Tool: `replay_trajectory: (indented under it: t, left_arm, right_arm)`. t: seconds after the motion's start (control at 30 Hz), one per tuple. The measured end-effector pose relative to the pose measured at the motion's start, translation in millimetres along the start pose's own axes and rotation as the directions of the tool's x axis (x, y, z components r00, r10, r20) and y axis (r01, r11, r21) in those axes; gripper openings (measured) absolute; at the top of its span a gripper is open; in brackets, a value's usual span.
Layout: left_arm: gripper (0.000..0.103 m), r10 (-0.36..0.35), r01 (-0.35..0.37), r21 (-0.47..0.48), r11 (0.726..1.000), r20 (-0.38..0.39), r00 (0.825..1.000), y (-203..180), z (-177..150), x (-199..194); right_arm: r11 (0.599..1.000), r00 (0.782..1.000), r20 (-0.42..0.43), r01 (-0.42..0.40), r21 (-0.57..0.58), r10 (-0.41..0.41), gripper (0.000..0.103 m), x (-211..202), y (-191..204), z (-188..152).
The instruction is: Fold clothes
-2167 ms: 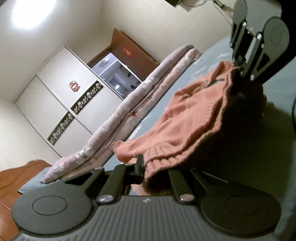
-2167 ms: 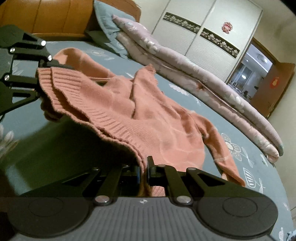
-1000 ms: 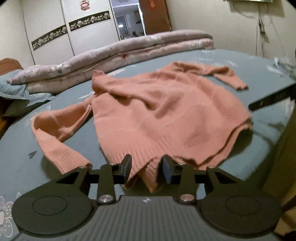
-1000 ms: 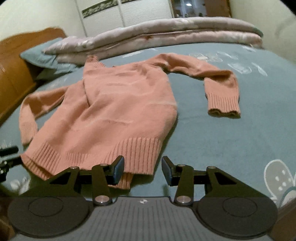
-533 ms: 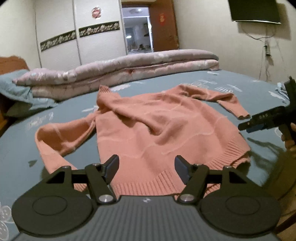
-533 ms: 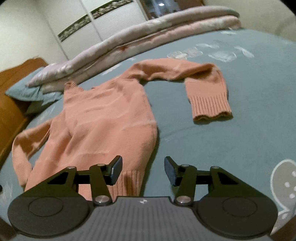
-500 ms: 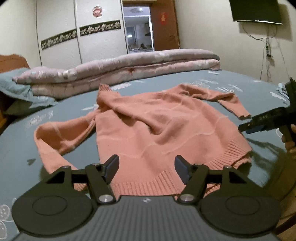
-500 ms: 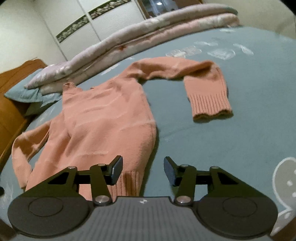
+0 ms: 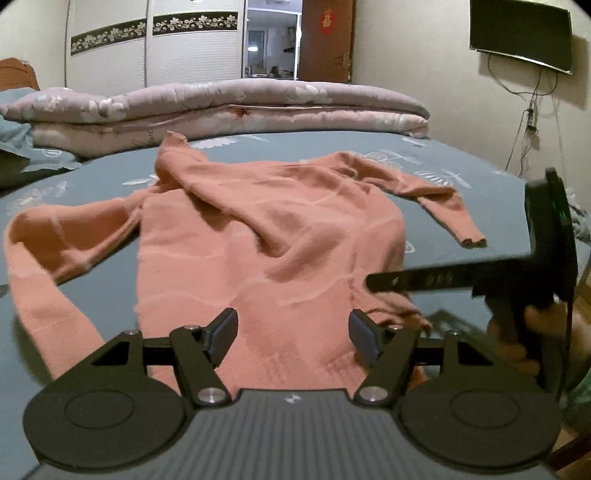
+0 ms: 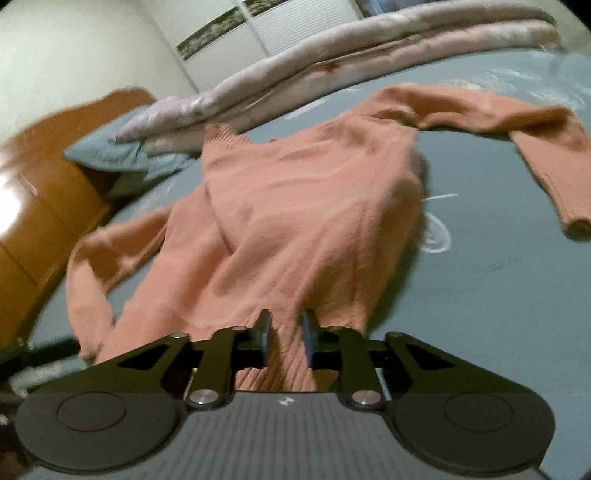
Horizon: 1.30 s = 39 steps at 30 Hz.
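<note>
A salmon-pink knit sweater (image 9: 266, 236) lies spread on the blue bed (image 9: 436, 155), collar at the far end, both sleeves out to the sides. My left gripper (image 9: 293, 332) hovers open just above the ribbed hem, with nothing between its fingers. In the left wrist view my right gripper (image 9: 371, 282) reaches in from the right over the hem's right corner, held by a hand (image 9: 543, 325). In the right wrist view my right gripper (image 10: 286, 341) has its jaws closing, with the ribbed hem (image 10: 284, 369) of the sweater (image 10: 306, 206) between them, and this view is blurred.
A rolled pink floral quilt (image 9: 229, 107) lies across the far side of the bed. A blue pillow (image 10: 107, 155) and wooden headboard (image 10: 44, 206) stand at the left. White wardrobe doors (image 9: 192, 48), an open doorway and a wall television (image 9: 521, 33) are behind.
The sweater went from hanging in both grippers to lying flat. My left jaws opened off the hem. My right gripper slid left over the hem and its jaws narrowed around it.
</note>
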<state>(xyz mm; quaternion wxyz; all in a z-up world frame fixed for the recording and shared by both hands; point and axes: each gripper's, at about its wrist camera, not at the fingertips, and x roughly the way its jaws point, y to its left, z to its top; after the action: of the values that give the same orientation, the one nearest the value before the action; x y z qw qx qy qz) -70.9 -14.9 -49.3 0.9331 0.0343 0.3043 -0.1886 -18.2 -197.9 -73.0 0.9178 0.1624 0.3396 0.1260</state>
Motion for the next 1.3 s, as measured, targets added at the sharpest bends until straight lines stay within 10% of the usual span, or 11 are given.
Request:
replay_trajectory:
  t: [0.43, 0.8, 0.93, 1.3]
  left_arm:
    - [0.068, 0.015, -0.017, -0.013, 1.000, -0.114, 0.993, 0, -17, 47]
    - [0.068, 0.034, -0.038, -0.023, 0.999, -0.139, 0.990, 5, -20, 46]
    - [0.068, 0.038, -0.040, -0.015, 0.999, -0.134, 0.990, 4, -19, 44]
    - [0.069, 0.036, -0.037, -0.008, 0.999, -0.118, 0.992, 2, -26, 39]
  right_arm:
    - [0.988, 0.994, 0.103, 0.019, 0.152, -0.035, 0.049, -47, -61, 4]
    - [0.942, 0.980, 0.029, -0.196, 0.271, 0.196, 0.045, 6, -84, 9]
    - [0.955, 0.988, 0.028, -0.154, 0.252, 0.152, 0.016, -11, -80, 10]
    - [0.971, 0.997, 0.042, 0.054, 0.231, -0.066, 0.014, -79, -98, 35]
